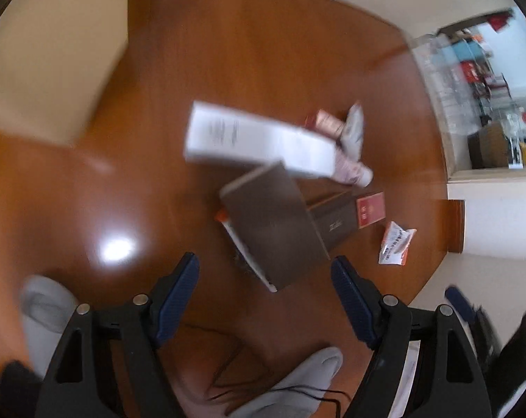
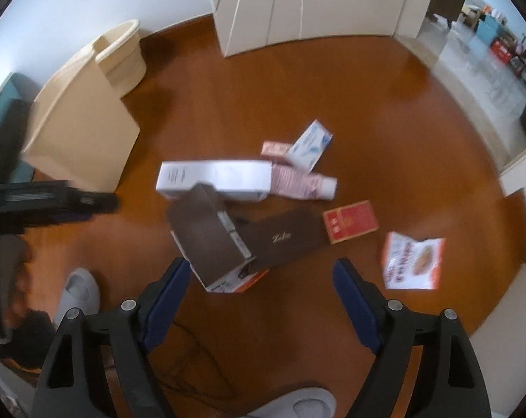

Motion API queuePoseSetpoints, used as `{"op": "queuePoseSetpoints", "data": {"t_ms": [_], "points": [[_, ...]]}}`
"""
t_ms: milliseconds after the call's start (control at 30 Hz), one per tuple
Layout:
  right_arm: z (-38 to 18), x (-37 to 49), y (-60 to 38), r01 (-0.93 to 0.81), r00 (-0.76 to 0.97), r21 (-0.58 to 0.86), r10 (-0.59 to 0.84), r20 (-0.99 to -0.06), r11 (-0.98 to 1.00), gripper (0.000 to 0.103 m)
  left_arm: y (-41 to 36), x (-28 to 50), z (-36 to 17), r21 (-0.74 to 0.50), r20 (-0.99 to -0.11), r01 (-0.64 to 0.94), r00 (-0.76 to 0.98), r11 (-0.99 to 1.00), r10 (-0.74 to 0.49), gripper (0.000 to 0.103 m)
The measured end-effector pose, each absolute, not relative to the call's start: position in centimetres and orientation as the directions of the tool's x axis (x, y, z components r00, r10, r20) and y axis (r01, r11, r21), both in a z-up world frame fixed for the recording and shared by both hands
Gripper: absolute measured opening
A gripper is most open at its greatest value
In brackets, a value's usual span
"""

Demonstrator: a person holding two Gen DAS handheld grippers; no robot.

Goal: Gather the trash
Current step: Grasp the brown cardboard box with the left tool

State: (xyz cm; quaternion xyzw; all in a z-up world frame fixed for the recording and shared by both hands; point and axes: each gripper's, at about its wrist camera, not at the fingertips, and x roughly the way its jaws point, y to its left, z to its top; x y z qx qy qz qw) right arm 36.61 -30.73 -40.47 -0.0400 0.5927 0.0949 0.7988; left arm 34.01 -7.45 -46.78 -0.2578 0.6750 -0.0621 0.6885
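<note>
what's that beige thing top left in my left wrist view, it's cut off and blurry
observer: a tan paper bag standing upright, with a beige bin right behind it.
operator: and the whitish blur behind the white box
observer: a small blue and white carton lying across a pink box.
operator: is the right gripper carrying anything
observer: no, it is open and empty, above the pile.

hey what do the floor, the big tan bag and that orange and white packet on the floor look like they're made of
Floor: glossy wood or wood-look laminate; it mirrors window glare.
Tan bag: matte kraft paper, judging by its flat creased sides.
Orange and white packet: probably thin printed plastic film or foil; it looks crinkled and torn open.
</note>
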Motion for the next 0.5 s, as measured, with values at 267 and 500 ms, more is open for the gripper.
{"op": "queuePoseSetpoints", "data": {"t_ms": [267, 500], "points": [[-44.8, 33.6, -31.9, -0.190, 0.275, 0.091, 0.142, -0.951, 0.978, 0.086, -9.2, 38.5, -53.2, -0.445, -0.888, -0.398, 0.075, 0.802, -0.455, 0.077], [-43.7, 33.9, -31.1, -0.190, 0.332, 0.111, 0.170, -0.928, 0.976, 0.086, -8.9, 40.9, -55.8, -0.467, -0.871, -0.392, 0.051, 0.792, -0.488, 0.078]]}}
